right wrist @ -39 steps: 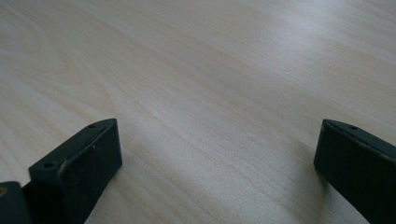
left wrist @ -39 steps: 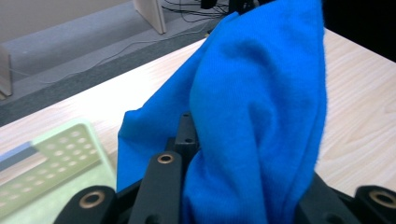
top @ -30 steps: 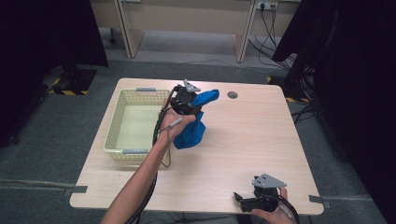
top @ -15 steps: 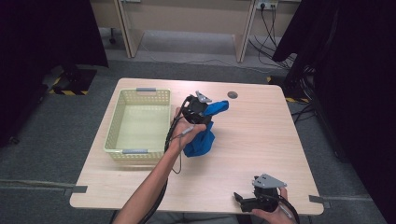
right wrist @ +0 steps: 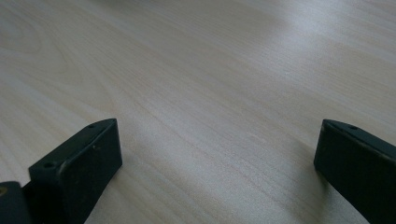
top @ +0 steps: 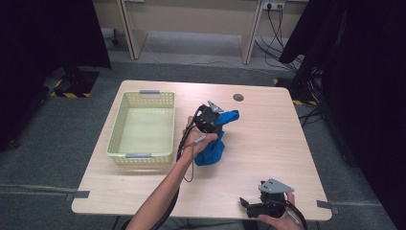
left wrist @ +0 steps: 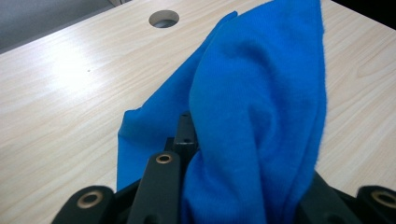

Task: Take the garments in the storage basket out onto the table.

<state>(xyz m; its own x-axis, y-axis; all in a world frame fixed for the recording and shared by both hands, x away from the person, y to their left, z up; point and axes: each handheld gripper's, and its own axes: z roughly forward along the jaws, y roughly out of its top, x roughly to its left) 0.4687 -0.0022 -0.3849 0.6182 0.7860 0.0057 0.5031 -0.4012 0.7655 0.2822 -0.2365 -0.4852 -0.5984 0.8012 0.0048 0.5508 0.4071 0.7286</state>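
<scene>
The left tool [top: 214, 120] is clamped on a blue cloth [top: 214, 143] above the middle of the worktop [top: 268, 143], just right of the pale yellow basket [top: 143, 127]. The cloth hangs from the jaws, its lower folds close over the wood, though I cannot tell whether they touch it. In the left gripper view the cloth [left wrist: 252, 107] bunches between the black jaws and hides most of what lies ahead; beyond it a round cable hole [left wrist: 164, 18] shows in the worktop. The basket stands empty, its grey handles at the far and near ends. The right tool [top: 256, 207] rests low at the near right edge, well apart from the cloth, its jaws spread wide over bare wood
</scene>
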